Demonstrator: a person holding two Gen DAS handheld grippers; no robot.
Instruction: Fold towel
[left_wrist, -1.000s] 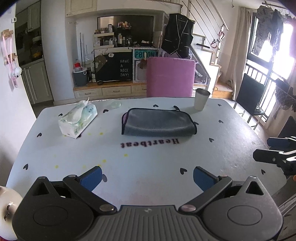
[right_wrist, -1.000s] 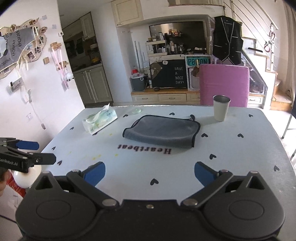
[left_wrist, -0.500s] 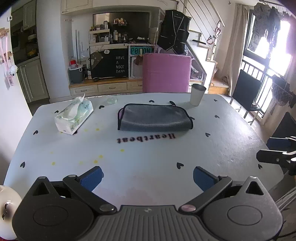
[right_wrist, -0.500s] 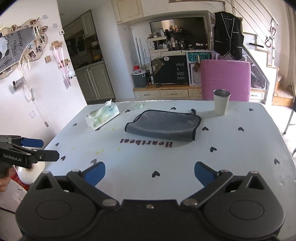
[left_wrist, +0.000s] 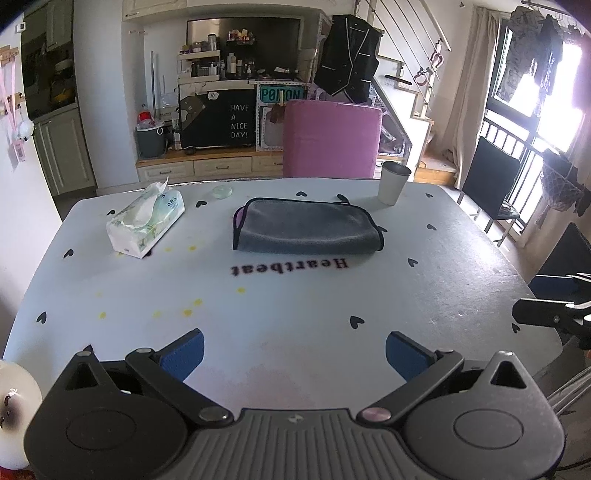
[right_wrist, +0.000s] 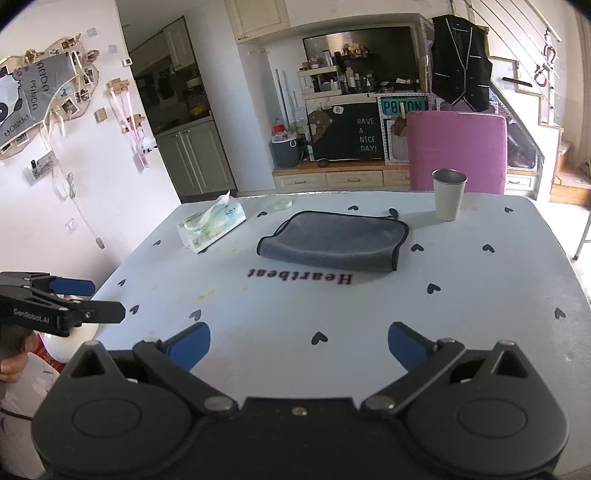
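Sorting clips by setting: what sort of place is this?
Likely a lived-in home dining area: a table with a tissue pack, kitchen cabinets, and a staircase.

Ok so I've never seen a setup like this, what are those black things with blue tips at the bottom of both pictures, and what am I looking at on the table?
Those are hand-held grippers, one in each of a person's hands, not a robot arm. Each carries a wide-angle camera looking forward along its two blue-padded fingers, so there is one picture per gripper. One view shows the left gripper at the bottom edge, the other the right gripper. Both stand wide open and hold nothing. Each also shows from the side at the edge of the other's view.

On the white table, printed with small hearts and the word Heartbeat, lies a grey towel, already folded over. To its left sits a pack of tissues; to its right, near the far edge, stands a metal cup. Behind the table is a pink chair.
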